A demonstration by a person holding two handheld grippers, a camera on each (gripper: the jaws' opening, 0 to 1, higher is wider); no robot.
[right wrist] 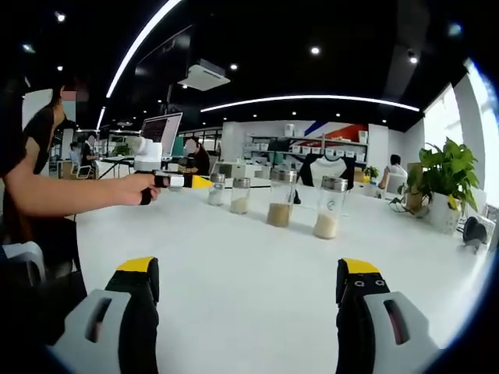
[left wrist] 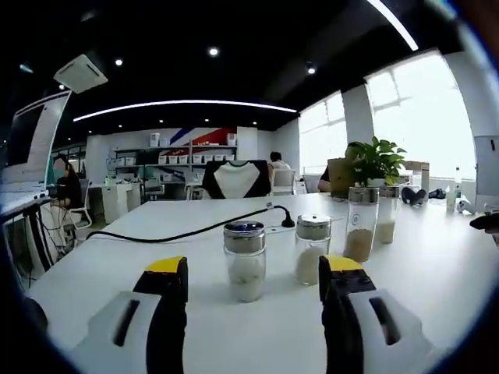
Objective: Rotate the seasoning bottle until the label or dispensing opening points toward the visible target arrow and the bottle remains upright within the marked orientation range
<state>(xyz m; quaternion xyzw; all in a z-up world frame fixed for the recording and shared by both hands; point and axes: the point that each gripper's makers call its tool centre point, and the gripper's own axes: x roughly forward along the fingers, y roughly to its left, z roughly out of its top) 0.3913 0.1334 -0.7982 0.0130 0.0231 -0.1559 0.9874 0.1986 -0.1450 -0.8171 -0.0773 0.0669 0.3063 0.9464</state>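
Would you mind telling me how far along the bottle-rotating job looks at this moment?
Nothing looks done yet. Four seasoning bottles stand upright on the white table, and the nearest bottle sits untouched ahead of the left gripper, whose jaws are open and empty. The right gripper is open too, well short of the bottles. In hand: only the approach. Left: gripping and turning the bottle. I cannot make out a target arrow.

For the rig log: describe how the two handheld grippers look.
Left gripper: two black jaws tipped with yellow caps, set in pale grey housings with dark slots. Right gripper: the same build, black jaws, yellow tips, grey slotted housings. In the right gripper view, the left gripper's white body shows in the person's hand.
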